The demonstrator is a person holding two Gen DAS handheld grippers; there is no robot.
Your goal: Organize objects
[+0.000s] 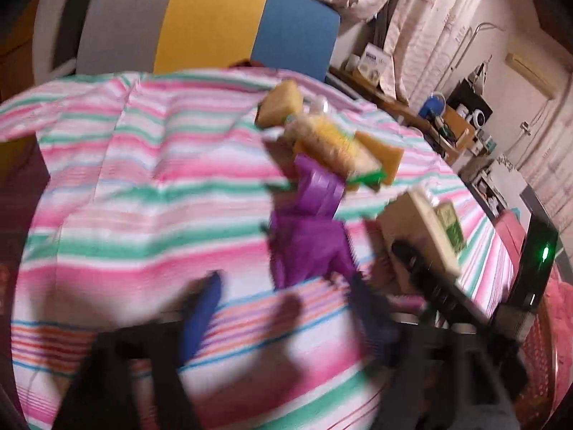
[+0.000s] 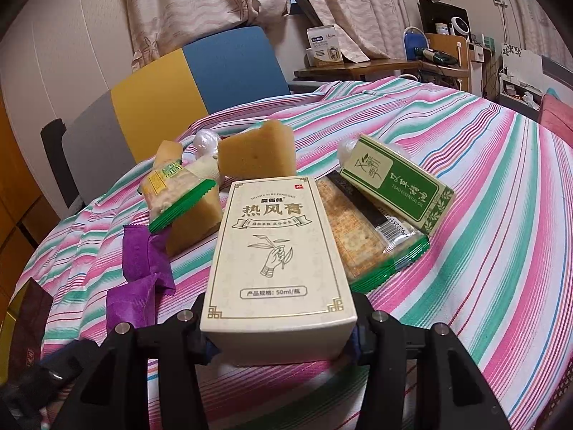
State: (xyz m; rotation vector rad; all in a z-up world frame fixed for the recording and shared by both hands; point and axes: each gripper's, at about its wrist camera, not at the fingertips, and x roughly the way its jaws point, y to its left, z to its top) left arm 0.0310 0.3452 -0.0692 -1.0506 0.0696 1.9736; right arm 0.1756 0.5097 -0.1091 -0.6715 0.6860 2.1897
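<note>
Between right gripper [image 2: 279, 337] fingers: cream box [image 2: 279, 251], long axis seemingly pointing forward.

Left half of the striped tabletop [image 1: 125, 165] lies open; sponges [image 2: 256, 154], snack packets [image 2: 372, 251] and boxes [image 2: 397, 186] crowd the middle.

— Where's the left gripper [image 1: 283, 308]?
— Low in its frame, blurred, fingers spread apart, nothing between them.
— And the right gripper [image 2: 279, 326]?
— Bottom centre of its frame, fingers pressed against something, tilted downward.
</note>
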